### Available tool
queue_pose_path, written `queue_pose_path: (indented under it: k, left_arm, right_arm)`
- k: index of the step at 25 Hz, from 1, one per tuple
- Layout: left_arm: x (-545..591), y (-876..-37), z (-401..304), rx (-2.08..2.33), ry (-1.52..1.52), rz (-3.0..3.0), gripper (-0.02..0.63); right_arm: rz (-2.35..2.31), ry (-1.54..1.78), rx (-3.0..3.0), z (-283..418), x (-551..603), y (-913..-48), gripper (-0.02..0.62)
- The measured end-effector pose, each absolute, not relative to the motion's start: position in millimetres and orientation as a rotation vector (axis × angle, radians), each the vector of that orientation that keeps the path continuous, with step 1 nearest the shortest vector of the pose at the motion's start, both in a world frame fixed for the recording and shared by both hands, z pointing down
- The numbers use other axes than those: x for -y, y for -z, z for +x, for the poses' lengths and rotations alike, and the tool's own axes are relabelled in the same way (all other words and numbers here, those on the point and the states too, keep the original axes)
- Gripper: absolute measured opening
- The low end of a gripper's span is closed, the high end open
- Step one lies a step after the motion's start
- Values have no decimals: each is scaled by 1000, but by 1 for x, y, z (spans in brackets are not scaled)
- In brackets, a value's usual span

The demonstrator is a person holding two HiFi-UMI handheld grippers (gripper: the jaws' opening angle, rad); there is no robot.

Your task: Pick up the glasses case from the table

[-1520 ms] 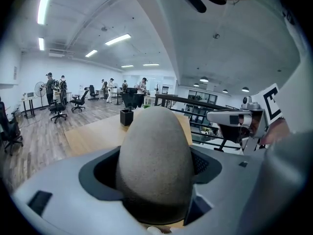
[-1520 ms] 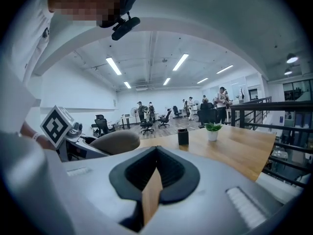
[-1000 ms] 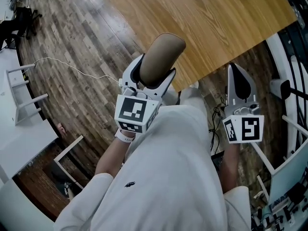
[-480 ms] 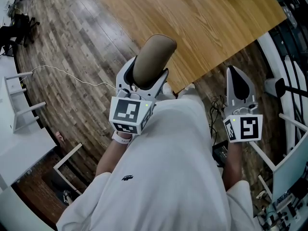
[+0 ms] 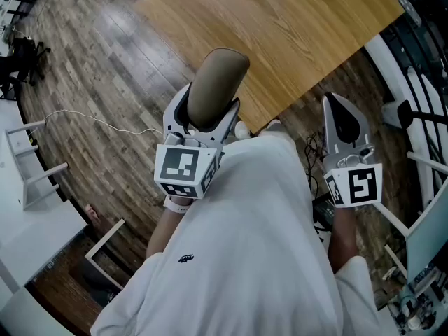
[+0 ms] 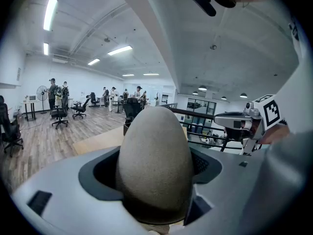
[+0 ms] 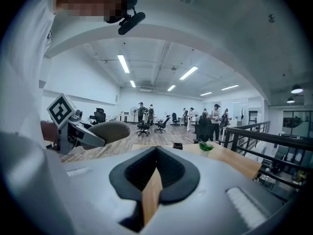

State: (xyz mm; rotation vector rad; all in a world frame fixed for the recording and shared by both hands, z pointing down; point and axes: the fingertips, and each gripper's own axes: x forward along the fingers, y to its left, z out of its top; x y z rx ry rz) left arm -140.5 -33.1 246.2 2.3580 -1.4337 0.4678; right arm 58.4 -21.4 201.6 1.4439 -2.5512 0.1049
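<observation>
The glasses case [image 5: 214, 88] is a tan, rounded oblong. It is held off the wooden table [image 5: 294, 26], over the table's near corner. My left gripper [image 5: 206, 112] is shut on its lower end, and the case sticks out past the white jaws. In the left gripper view the case [image 6: 154, 160] fills the space between the jaws of the left gripper [image 6: 154, 182]. To the right, my right gripper [image 5: 340, 109] hangs beside the table edge, its jaws together and nothing held. In the right gripper view the right gripper [image 7: 155, 177] shows only a thin slit, with the case [image 7: 110, 130] at the left.
A small black box [image 7: 177, 145] and a little green plant [image 7: 205, 147] stand on the table's far part. A white cable [image 5: 91, 121] lies on the plank floor, with white furniture [image 5: 28, 159] at the left. A railing and equipment [image 5: 413, 117] lie to the right.
Both grippers have risen a little. The case has stayed in the left gripper's hold and has shifted slightly left in the head view. The right jaws remain together.
</observation>
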Motion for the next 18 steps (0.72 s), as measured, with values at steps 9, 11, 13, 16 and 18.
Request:
queue_pose_path:
  k: [9,11,13,16,18]
  left_arm:
    - [27,-241,-129,1414,-484,2391,377]
    - [25,-242,-130,1408,-493,2390,377]
    - [23,-243,-129,1404,-502,2389,377]
    - [22,-244,-126,1395,-505,2392,377]
    - [22,-245,-126,1390,-509,2394,377]
  right_arm:
    - [1444,-99,2556,69,13,-200,11]
    - [1428,-96,2560,65,13,-202,11]
    - [1415,-98,2566,62,12,-203,11]
    - [1403,-108,2574,62,14,-205,11]
    - [1398,-106,2577,60,16,-205,11]
